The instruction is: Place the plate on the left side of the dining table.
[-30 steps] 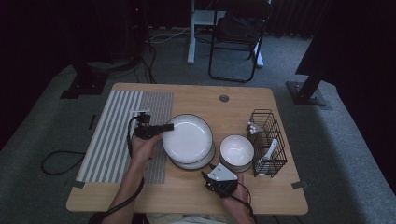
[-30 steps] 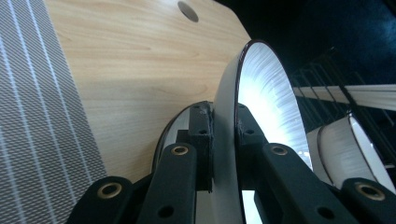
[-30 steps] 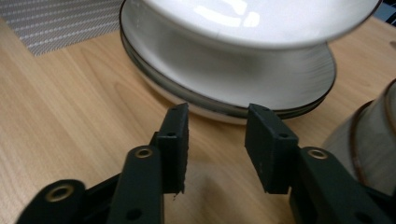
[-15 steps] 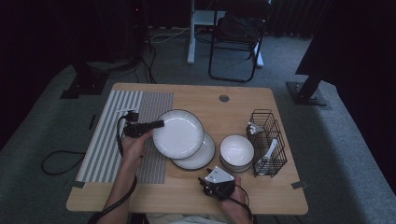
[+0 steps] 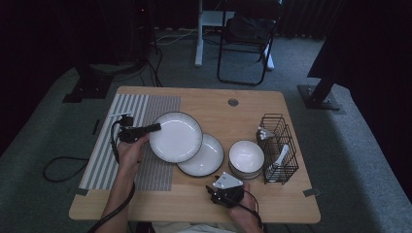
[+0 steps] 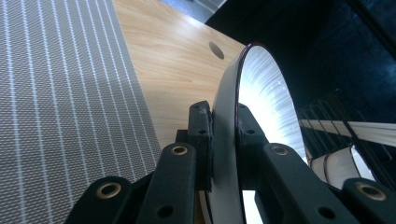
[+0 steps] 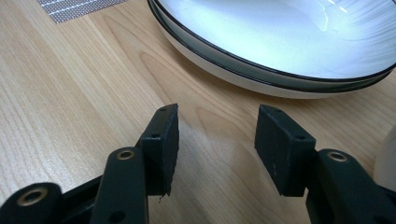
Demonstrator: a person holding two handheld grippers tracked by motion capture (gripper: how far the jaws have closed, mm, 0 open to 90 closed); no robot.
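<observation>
The lifted plate (image 5: pixel 175 136) is pinched at its rim by the left gripper (image 5: pixel 154 127) — to be kept level, lowered gently onto the striped mat (image 5: pixel 109 145); the right gripper (image 7: pixel 215 140), just opening, is spread — nothing between.

The left gripper (image 5: pixel 154 128) points level to the right from the person's left hand (image 5: pixel 129 150), its black jaws clamped on a plate's rim. The right gripper (image 5: pixel 212 187), in the right hand (image 5: pixel 241 209) at the near edge, has just been opening its jaws, with nothing between them.
</observation>
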